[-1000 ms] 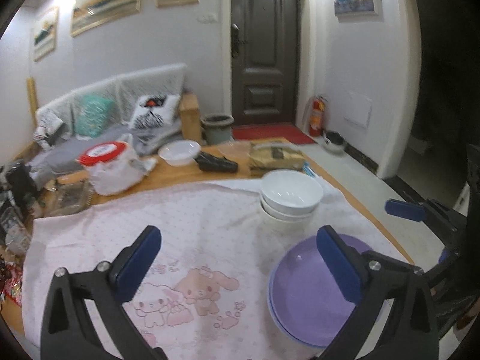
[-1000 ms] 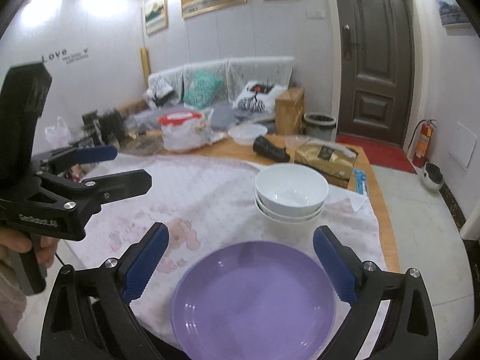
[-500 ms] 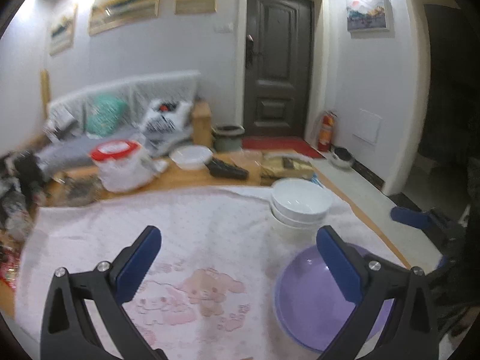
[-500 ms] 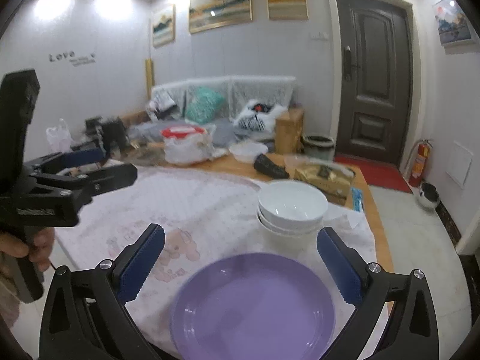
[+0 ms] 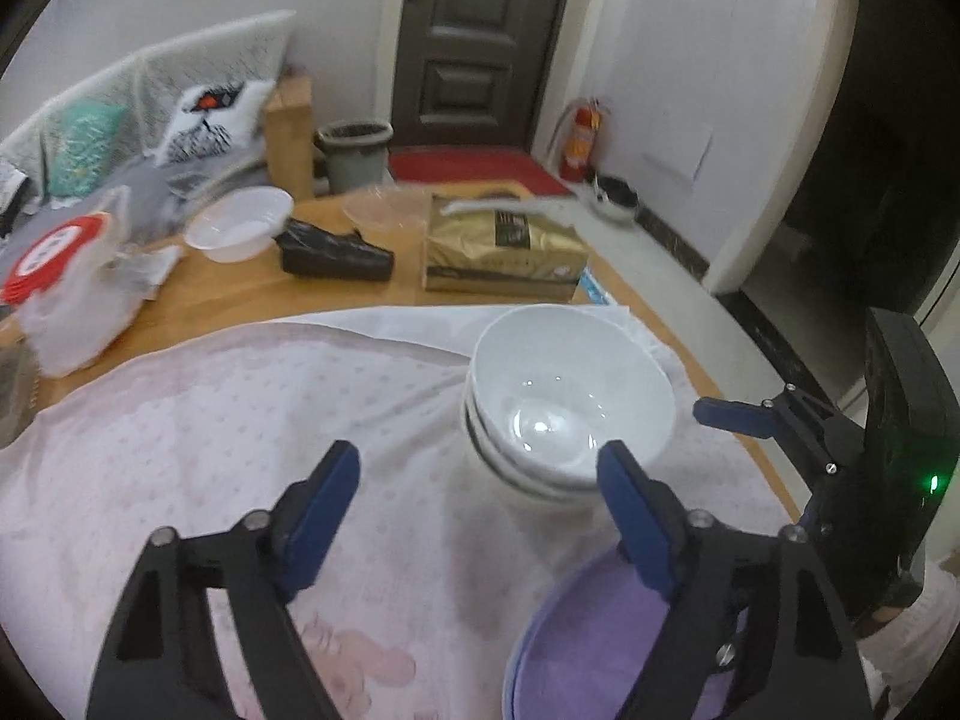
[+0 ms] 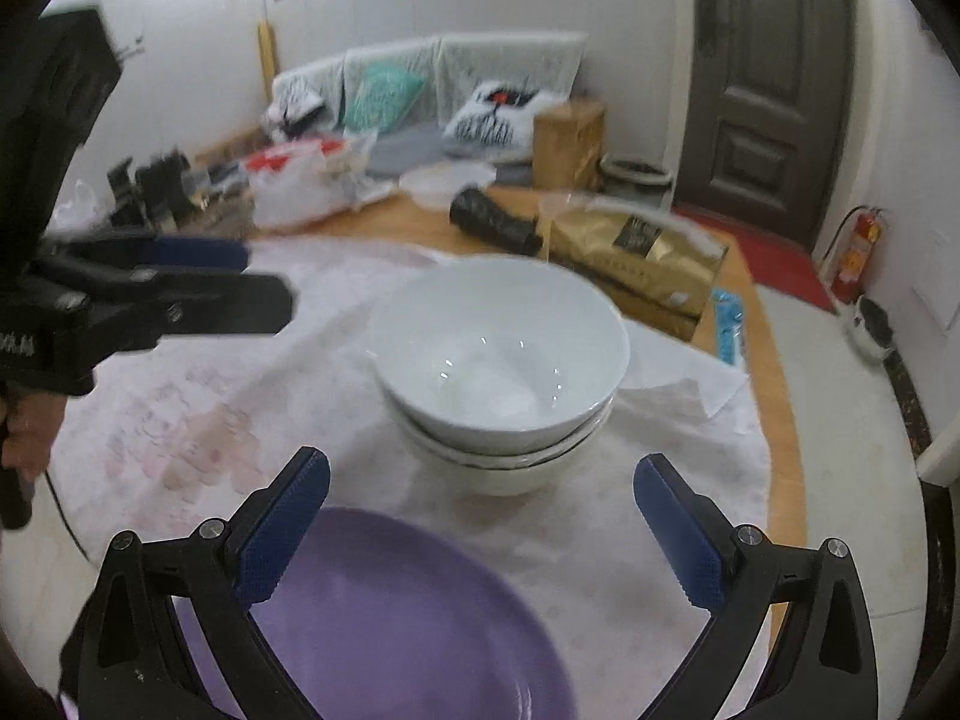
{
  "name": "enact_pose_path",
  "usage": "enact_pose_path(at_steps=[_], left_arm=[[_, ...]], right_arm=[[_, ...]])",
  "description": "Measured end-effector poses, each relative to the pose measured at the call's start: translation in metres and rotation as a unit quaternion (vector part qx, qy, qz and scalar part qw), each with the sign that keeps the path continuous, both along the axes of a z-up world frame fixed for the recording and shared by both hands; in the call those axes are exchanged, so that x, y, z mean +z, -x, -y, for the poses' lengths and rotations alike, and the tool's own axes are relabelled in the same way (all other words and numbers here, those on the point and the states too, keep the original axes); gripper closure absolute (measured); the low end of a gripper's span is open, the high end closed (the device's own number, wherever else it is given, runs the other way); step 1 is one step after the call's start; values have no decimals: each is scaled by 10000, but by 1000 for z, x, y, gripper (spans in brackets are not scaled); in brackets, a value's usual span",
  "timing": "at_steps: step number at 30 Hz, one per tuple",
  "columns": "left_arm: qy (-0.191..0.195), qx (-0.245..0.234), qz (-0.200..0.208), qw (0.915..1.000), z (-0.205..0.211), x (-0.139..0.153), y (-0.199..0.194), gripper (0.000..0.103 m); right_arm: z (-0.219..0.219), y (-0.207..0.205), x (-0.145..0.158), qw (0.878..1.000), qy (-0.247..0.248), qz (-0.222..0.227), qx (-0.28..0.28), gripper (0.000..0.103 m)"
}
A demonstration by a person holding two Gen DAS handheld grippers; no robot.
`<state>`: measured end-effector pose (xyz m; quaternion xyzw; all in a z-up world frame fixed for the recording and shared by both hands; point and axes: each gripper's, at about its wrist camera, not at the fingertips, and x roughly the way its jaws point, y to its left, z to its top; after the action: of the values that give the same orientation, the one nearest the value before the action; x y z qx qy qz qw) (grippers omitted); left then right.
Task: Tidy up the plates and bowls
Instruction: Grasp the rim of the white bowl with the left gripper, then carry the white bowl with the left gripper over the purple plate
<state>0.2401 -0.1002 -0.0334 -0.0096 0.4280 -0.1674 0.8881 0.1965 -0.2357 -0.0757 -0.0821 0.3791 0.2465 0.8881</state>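
A stack of white bowls stands on the pink printed cloth. Purple plates lie just in front of the stack, near the table's edge. My left gripper hovers over the cloth at the stack's near left side; its jaws are closing with nothing between them, the right fingertip close to the bowl's rim. My right gripper hangs above the plates, open and empty, facing the bowls. Each gripper shows at the side of the other's view.
Behind the cloth on the wooden table sit a gold tissue pack, a black roll, a clear plastic bowl and a red-lidded container in a bag. A sofa, a bin and a door lie beyond.
Both grippers moved forward and tipped down toward the bowl stack, which now looms much larger. The left jaws have narrowed; the right jaws stay wide.
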Motion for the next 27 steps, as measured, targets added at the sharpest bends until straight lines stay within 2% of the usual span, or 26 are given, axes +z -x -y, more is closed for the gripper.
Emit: enact_pose_path(at_steps=[3,9,11,19,27], left_arm=[[-87,-144,-288,9994,12,-13,-28,36],[-222,-329,-948,9947,28,-44,-63,60],[-195,-353,-1043,9937,30,-50,-69,70],[-327,-380,-1122,9924,35,-62,-83,76],[-318,-371,-1112,9926,36,-65,-88,76]], right_arm=[[-4,-17,-12,9994,129,-227,218,2],[-9,-43,-31,9972,61,-646,363,3],[-11,-51,-36,9958,52,-787,456,2],[-18,-66,-50,9913,47,-1164,606,1],[-26,-70,-52,9918,230,-1137,533,1]])
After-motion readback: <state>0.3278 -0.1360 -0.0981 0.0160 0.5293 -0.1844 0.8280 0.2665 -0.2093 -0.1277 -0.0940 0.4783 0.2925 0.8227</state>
